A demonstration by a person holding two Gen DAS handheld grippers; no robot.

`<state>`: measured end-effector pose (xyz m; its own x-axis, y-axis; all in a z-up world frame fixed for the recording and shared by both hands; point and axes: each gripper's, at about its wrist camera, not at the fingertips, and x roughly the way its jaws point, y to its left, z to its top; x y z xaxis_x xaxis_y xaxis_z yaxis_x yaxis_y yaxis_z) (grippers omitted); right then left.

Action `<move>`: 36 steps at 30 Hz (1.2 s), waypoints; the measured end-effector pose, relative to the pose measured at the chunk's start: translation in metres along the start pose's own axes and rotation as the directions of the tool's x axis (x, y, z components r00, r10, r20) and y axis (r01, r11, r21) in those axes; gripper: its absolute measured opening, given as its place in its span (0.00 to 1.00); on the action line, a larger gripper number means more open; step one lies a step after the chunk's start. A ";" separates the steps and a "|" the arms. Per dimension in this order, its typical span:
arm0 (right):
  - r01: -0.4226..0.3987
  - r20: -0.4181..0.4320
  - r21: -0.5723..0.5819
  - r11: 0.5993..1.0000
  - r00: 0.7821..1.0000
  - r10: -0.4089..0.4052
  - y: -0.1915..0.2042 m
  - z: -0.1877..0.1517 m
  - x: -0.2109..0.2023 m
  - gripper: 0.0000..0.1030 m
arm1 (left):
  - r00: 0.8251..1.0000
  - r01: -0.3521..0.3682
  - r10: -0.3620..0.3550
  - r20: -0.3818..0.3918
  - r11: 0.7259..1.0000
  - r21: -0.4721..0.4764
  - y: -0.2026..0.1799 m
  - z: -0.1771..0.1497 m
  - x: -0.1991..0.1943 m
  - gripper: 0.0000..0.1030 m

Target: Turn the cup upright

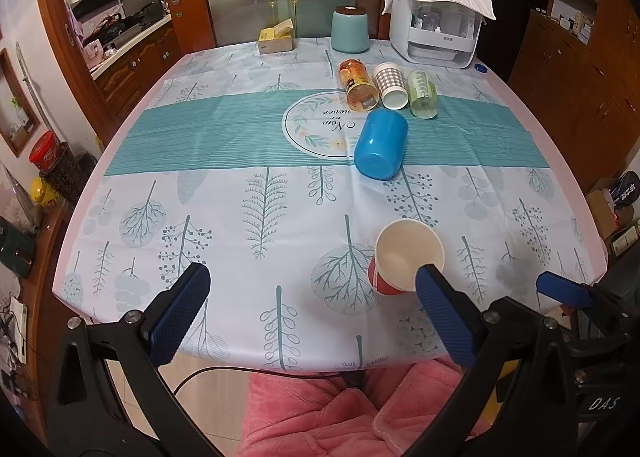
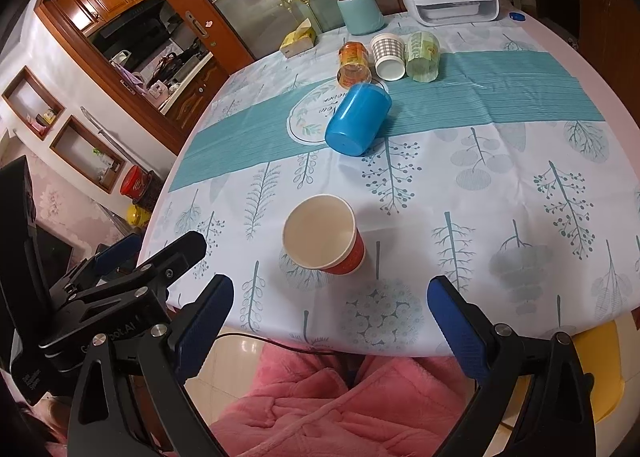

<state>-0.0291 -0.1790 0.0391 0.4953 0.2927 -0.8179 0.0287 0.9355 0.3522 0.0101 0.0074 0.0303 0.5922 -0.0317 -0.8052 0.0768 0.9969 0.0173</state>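
Note:
A red paper cup (image 1: 402, 261) with a white inside stands upright near the table's front edge; it shows in the right wrist view too (image 2: 323, 235). A blue plastic cup (image 1: 381, 145) lies on its side on the teal band, bottom toward me, also in the right wrist view (image 2: 357, 118). Behind it an orange cup (image 1: 358, 85), a checked white cup (image 1: 390, 84) and a green cup (image 1: 422, 94) lie on their sides in a row. My left gripper (image 1: 312, 289) is open and empty, left of the red cup. My right gripper (image 2: 330, 303) is open and empty, just in front of it.
A patterned cloth covers the table (image 1: 240, 217). At the back stand a teal canister (image 1: 350, 31), a tissue box (image 1: 276, 39) and a white appliance (image 1: 436, 29) with a towel. A pink padded lap (image 2: 340, 401) is below the table edge. Cabinets line both sides.

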 end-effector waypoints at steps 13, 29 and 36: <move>0.000 -0.007 -0.003 1.000 1.000 0.000 0.002 0.002 0.002 0.96 | 1.000 0.010 -0.010 -0.010 1.000 0.002 0.000 -0.002 0.005 0.99; -0.005 -0.012 -0.003 1.000 1.000 0.005 0.002 0.000 0.006 0.96 | 1.000 0.016 -0.016 -0.016 1.000 0.003 0.002 -0.002 0.007 0.99; -0.006 -0.011 -0.004 1.000 1.000 0.006 0.001 0.000 0.006 0.96 | 1.000 0.018 -0.017 -0.015 1.000 0.003 0.002 -0.002 0.007 0.99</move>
<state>-0.0258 -0.1760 0.0347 0.4859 0.3008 -0.8206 0.0219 0.9344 0.3555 0.0130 0.0094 0.0236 0.5782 -0.0479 -0.8145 0.0894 0.9960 0.0049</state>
